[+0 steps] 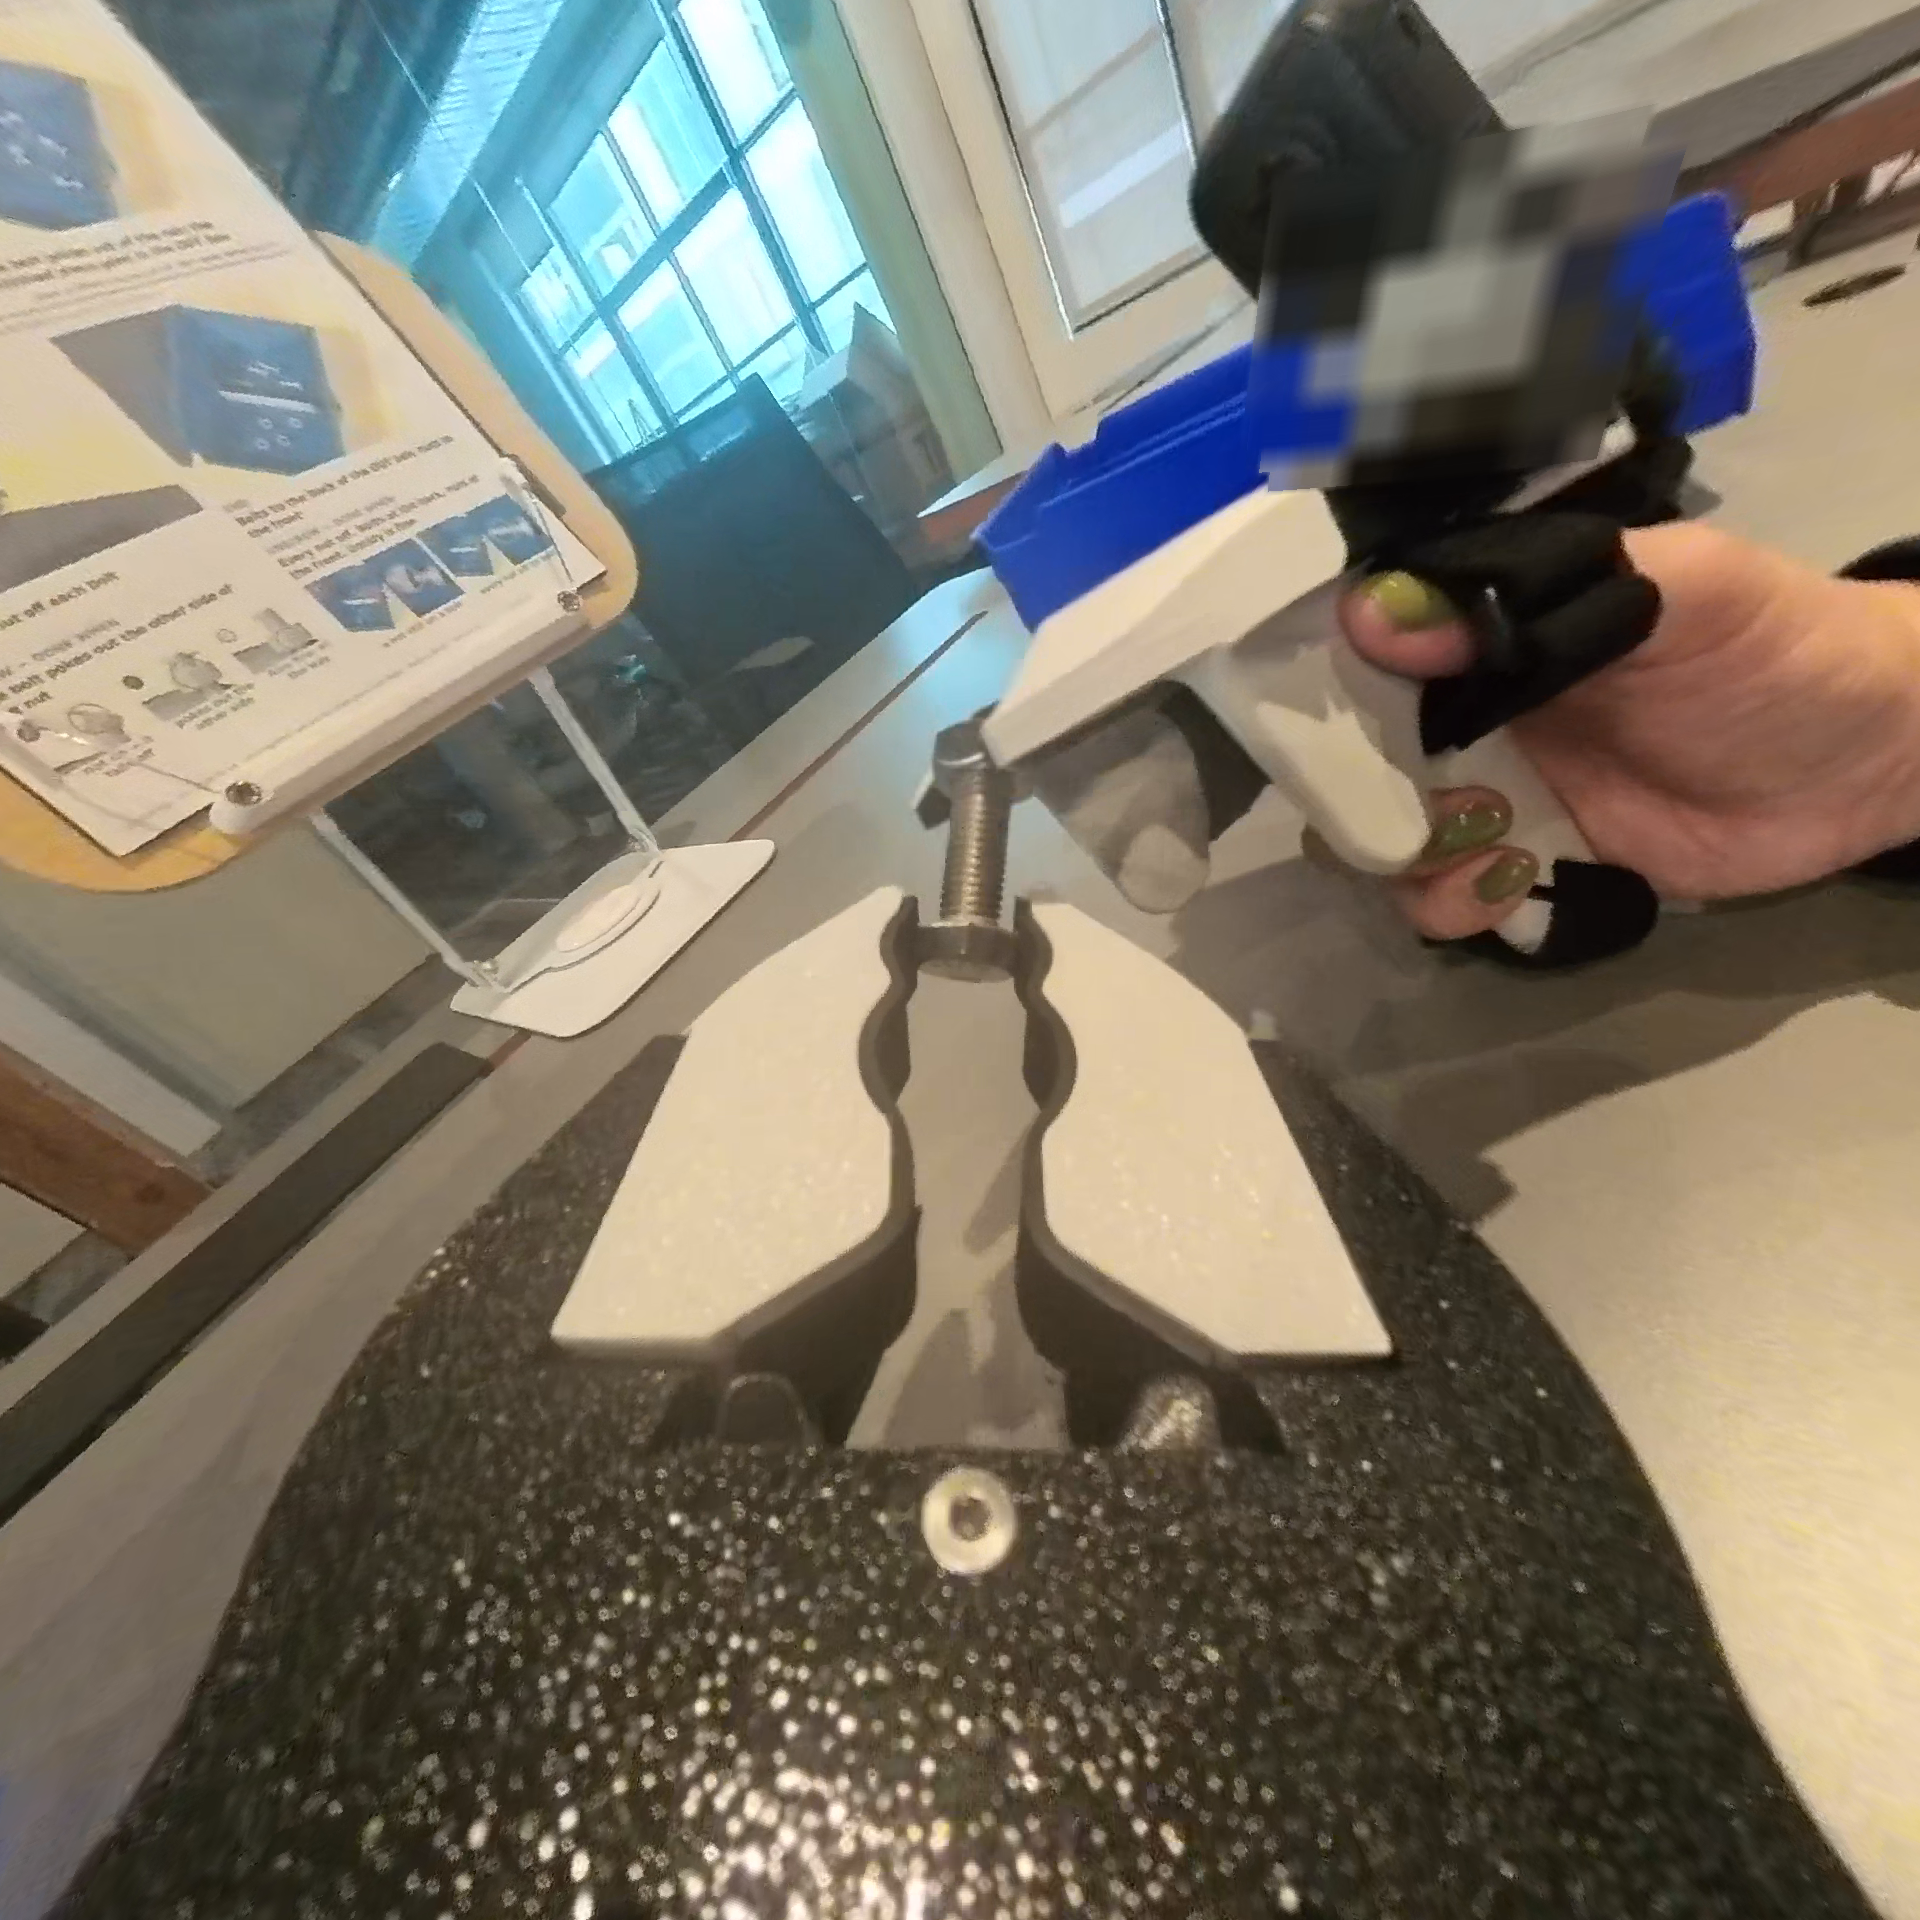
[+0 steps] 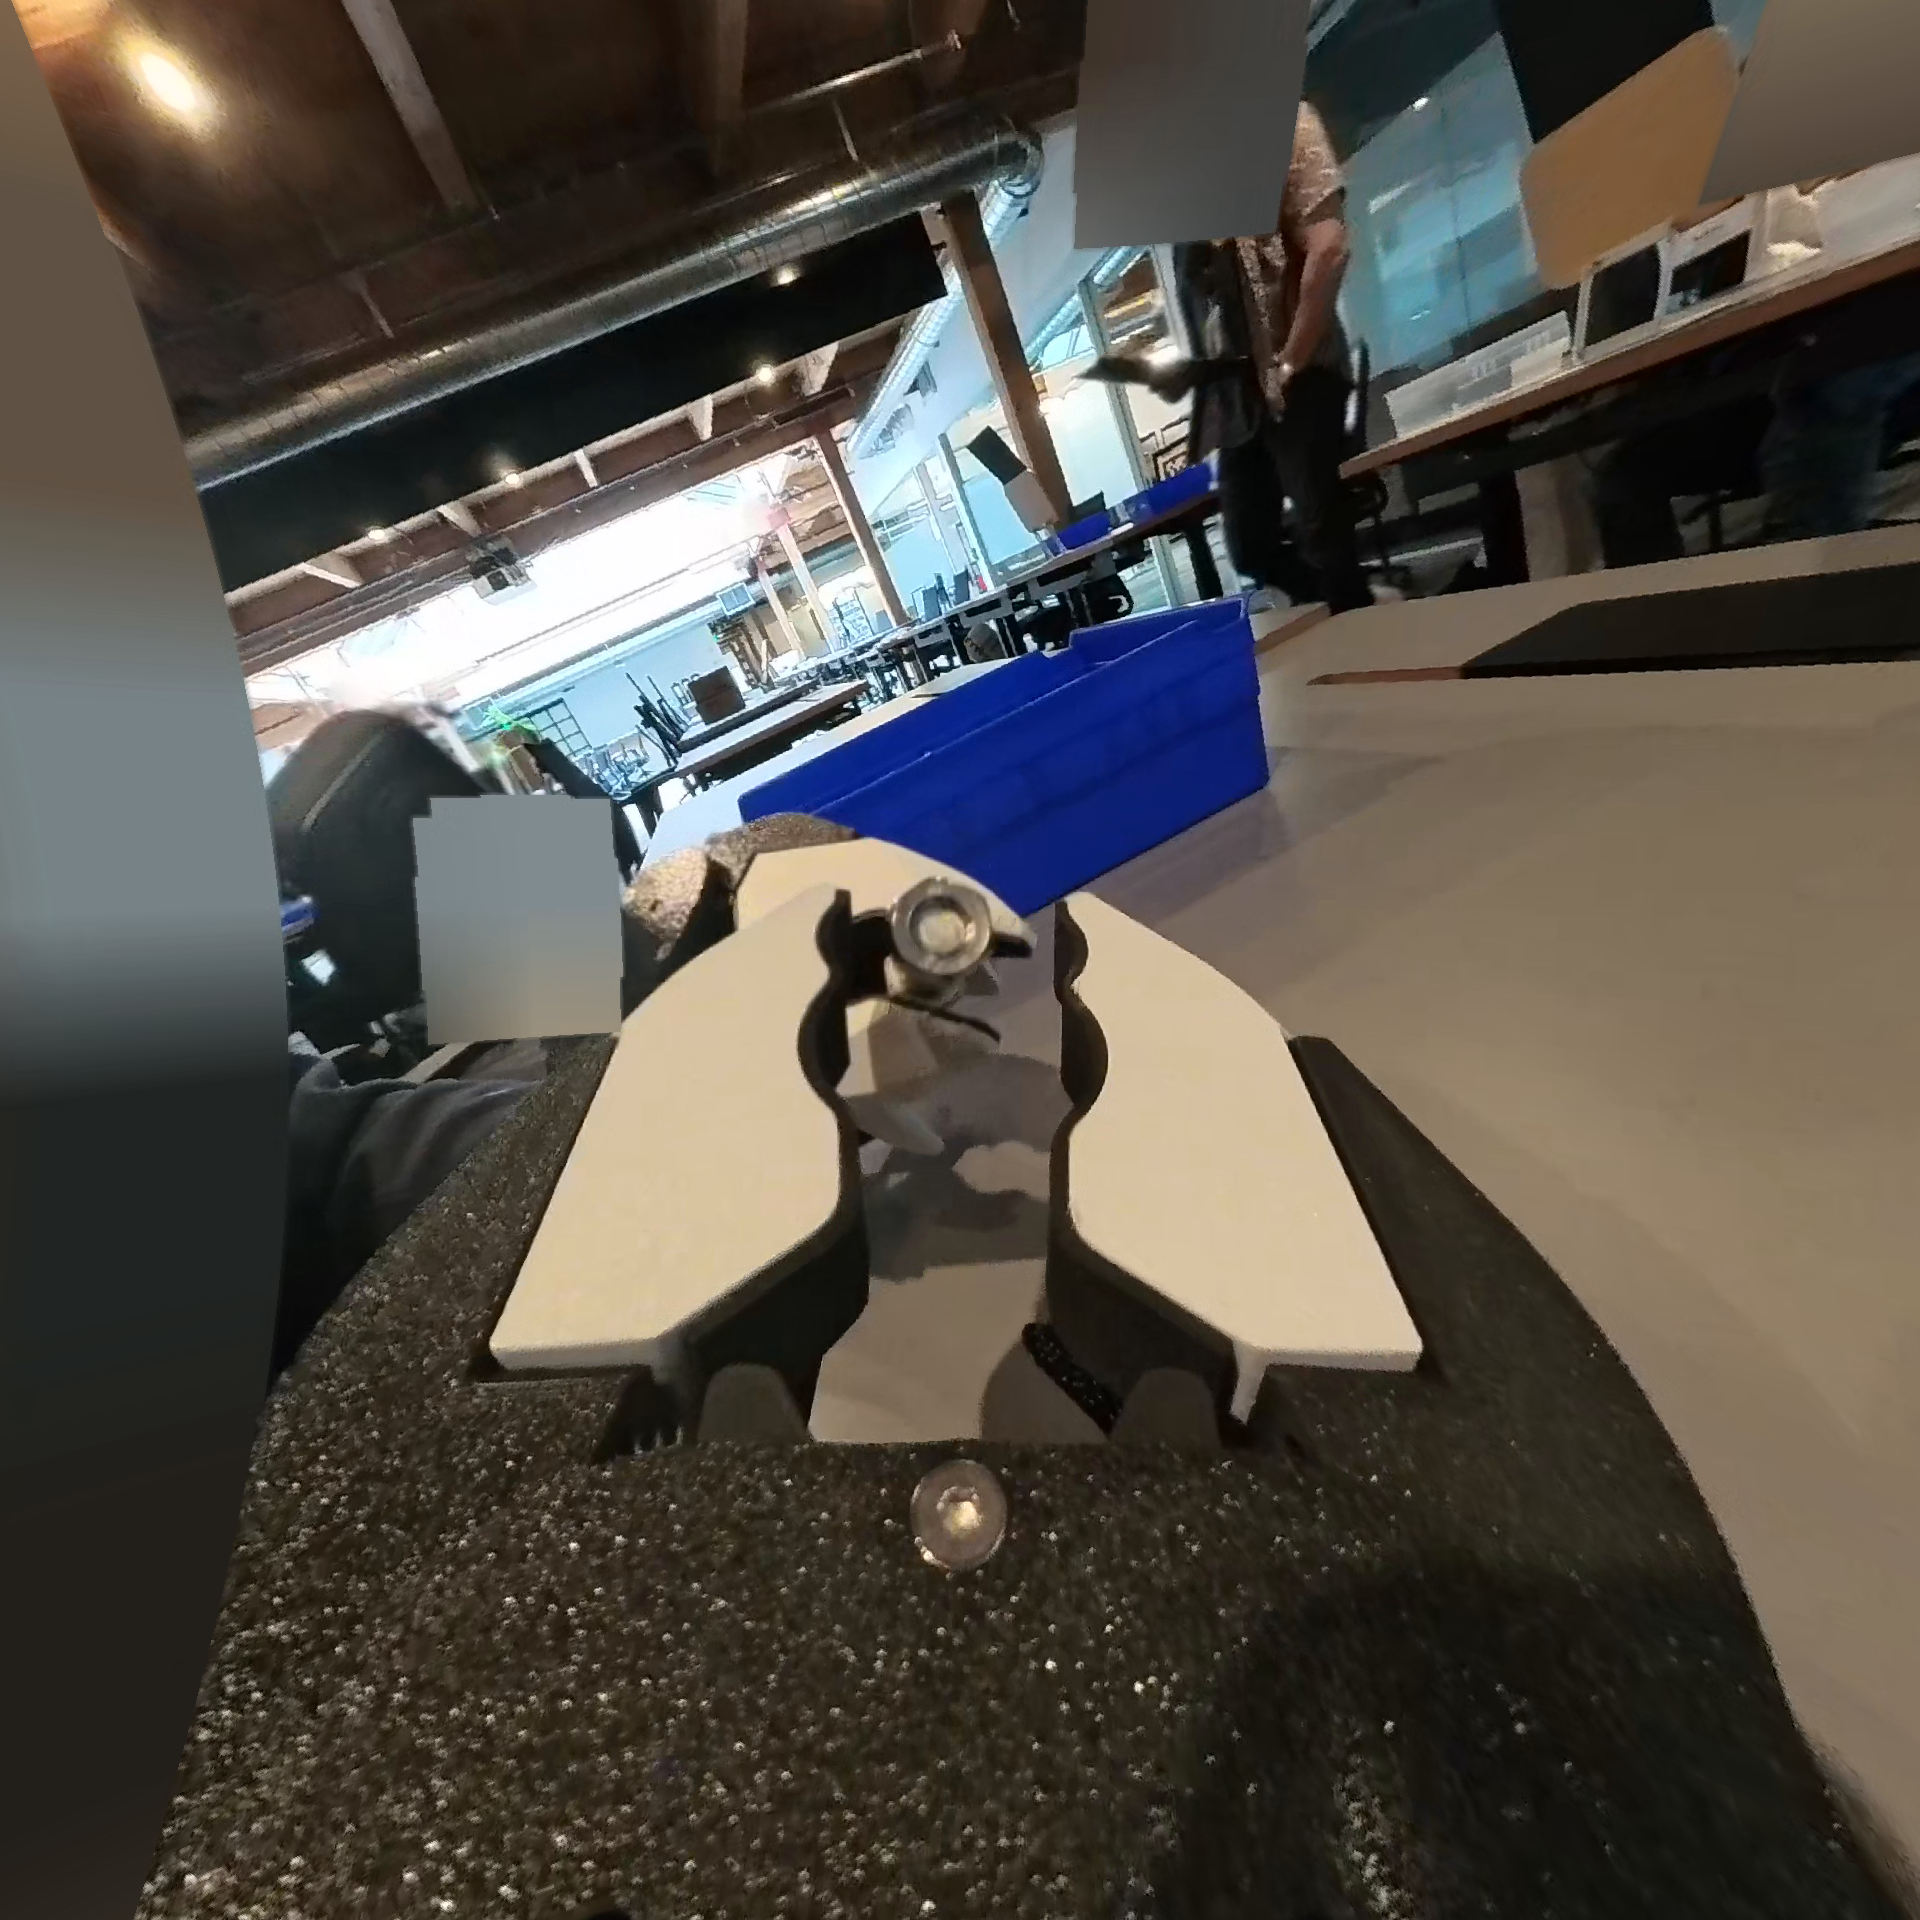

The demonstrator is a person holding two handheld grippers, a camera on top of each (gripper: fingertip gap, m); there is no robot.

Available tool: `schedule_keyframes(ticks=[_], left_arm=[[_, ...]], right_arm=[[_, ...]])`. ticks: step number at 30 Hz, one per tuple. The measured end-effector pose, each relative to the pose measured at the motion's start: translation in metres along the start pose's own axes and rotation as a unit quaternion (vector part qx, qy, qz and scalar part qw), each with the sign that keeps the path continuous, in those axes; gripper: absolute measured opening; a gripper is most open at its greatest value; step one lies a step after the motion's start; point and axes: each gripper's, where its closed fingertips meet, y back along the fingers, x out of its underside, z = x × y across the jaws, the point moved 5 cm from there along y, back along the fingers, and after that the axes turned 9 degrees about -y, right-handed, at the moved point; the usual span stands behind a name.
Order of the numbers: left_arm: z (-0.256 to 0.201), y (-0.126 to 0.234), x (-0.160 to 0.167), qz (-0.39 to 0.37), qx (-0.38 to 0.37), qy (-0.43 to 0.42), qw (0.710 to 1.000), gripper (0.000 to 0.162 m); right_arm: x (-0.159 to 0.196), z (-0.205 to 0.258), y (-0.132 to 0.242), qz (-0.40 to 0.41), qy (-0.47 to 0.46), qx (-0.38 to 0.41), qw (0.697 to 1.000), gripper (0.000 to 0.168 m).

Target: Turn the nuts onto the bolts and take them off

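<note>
Two grippers: met over the grey table (image 1: 1714, 1195), with a blue bin (image 2: 1039, 769) lying beyond.
Hand (image 1: 1704, 717): wrapped round the right gripper's (image 1: 982, 774) handle, thumb on top.
Right gripper: angled down; jaws seen parted around the bolt head.
Left gripper (image 1: 966, 951): jaws closed on the nut.
Bolt (image 1: 971, 847): held upright, head up.
Nut (image 1: 961, 948): threaded at its lower end.

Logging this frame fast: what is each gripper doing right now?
Left gripper: shut on the silver hex nut threaded on the steel bolt.
Right gripper: at the bolt head, grip unclear.
</note>
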Motion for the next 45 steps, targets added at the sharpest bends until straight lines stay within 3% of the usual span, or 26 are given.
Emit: schedule_keyframes(ticks=[2, 5, 10, 14, 17, 19, 21, 25, 29, 33, 38, 41, 45], left_arm=[[-0.005, -0.001, -0.002, 0.003, 0.004, -0.026, 1.000, 0.017], [-0.009, -0.002, -0.003, 0.006, 0.010, -0.046, 0.999, 0.017], [-0.008, 0.004, -0.004, -0.010, 0.059, -0.053, 0.997, 0.017], [-0.015, 0.014, -0.004, -0.047, 0.159, -0.027, 0.986, 0.017], [-0.020, 0.021, -0.007, -0.070, 0.236, 0.019, 0.969, 0.017], [-0.022, 0.025, -0.006, -0.072, 0.276, 0.048, 0.957, 0.017], [-0.024, 0.027, -0.003, -0.068, 0.299, 0.061, 0.950, 0.017], [-0.022, 0.025, -0.005, -0.078, 0.292, 0.072, 0.951, 0.017], [-0.020, 0.023, -0.003, -0.070, 0.248, 0.025, 0.966, 0.017], [-0.019, 0.022, -0.002, -0.064, 0.221, -0.014, 0.973, 0.017], [-0.020, 0.022, 0.001, -0.051, 0.207, -0.054, 0.976, 0.017], [-0.021, 0.021, 0.002, -0.042, 0.205, -0.066, 0.976, 0.017], [-0.021, 0.021, 0.004, -0.033, 0.214, -0.061, 0.974, 0.017]], right_arm=[[0.001, -0.001, -0.001, 0.004, -0.011, -0.003, 1.000, 0.035], [0.003, 0.003, -0.001, 0.016, -0.029, -0.031, 0.999, 0.019], [0.005, 0.008, -0.001, 0.067, 0.023, -0.051, 0.996, 0.019], [0.016, 0.021, 0.004, 0.132, 0.181, -0.067, 0.972, 0.018], [0.024, 0.040, 0.008, 0.132, 0.373, -0.049, 0.917, 0.019], [0.030, 0.043, 0.008, 0.139, 0.434, -0.039, 0.889, 0.019], [0.034, 0.044, 0.008, 0.142, 0.448, -0.047, 0.881, 0.019], [0.030, 0.043, 0.008, 0.119, 0.423, -0.048, 0.897, 0.019], [0.022, 0.032, 0.007, 0.125, 0.322, -0.027, 0.938, 0.046], [0.018, 0.023, 0.012, 0.155, 0.182, -0.035, 0.970, 0.041], [0.025, 0.017, 0.015, 0.209, 0.058, -0.078, 0.973, 0.031], [0.029, 0.018, 0.016, 0.226, 0.040, -0.093, 0.969, 0.019], [0.030, 0.018, 0.015, 0.233, 0.090, -0.077, 0.965, 0.018]])
